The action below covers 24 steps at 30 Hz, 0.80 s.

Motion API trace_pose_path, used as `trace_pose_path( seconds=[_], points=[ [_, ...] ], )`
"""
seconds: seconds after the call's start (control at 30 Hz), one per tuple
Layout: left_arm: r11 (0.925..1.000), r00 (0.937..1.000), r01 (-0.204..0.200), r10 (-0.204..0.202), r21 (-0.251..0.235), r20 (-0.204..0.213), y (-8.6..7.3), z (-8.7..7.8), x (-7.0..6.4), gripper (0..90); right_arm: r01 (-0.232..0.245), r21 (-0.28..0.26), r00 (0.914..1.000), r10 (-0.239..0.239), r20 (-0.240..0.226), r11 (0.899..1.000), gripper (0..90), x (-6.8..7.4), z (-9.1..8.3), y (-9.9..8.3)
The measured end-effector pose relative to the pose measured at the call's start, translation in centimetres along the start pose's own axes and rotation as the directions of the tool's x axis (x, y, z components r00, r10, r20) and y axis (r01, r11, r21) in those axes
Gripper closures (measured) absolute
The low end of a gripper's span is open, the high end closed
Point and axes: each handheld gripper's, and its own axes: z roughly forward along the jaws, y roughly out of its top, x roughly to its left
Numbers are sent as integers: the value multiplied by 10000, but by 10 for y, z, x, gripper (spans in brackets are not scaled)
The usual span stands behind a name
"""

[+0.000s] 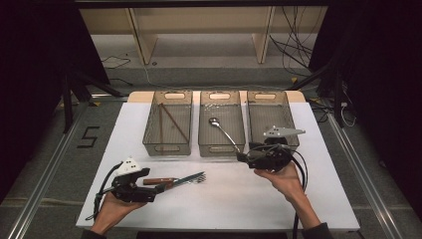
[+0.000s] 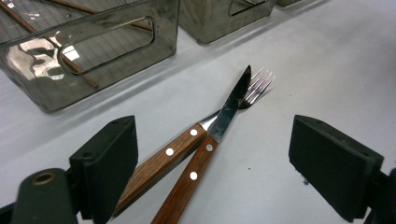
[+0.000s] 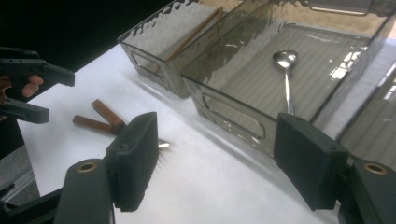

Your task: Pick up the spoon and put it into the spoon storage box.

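While both claws gape | 1 knife (image 2: 212, 140) | 1 fork (image 2: 187, 140) | 3 bins (image 1: 167, 147)

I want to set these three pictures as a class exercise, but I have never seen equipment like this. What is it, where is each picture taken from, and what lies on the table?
A person holds a two-jawed tool in each hand: the left hand-held gripper and the right hand-held gripper. One camera looks down from above; one rides on each gripper. On the white table lie a wooden-handled knife and a wooden-handled fork, crossed. Behind stand three clear plastic bins: brown chopsticks in the left, a metal spoon in the middle. Both grippers are open and empty.
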Motion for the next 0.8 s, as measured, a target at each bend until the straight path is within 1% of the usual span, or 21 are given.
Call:
trace_pose_path(
  seconds=[0.13, 0.23, 0.33, 0.57, 0.6, 0.8],
  points=[
    [9997, 10000, -73, 73, 251, -14, 1, 2, -1, 153, -139, -225, 9999, 139, -2, 9996, 315, -1, -8, -12],
    [9985, 9998, -212, 211, 507, 20, 3, 4, -1, 153, -194, -280, 9998, 195, 28, 9994, 312, -2, -12, -19],
    [9971, 9997, -256, 257, 719, -1, 4, 6, -1, 153, -272, -388, 9996, 273, 23, 9989, 311, -3, -15, -25],
    [9924, 9988, -477, 491, 1133, -93, 7, 9, -1, 153, -196, -450, 9998, 200, 75, 9988, 301, 0, -16, -36],
    [9924, 9987, -480, 496, 1132, -107, 7, 9, -1, 153, -203, -476, 9998, 207, 84, 9987, 300, 1, -16, -38],
    [9877, 9982, -563, 585, 1461, -107, 9, 11, 0, 153, -188, -785, 9998, 189, 6, 9967, 296, 3, -20, -45]
  ],
)
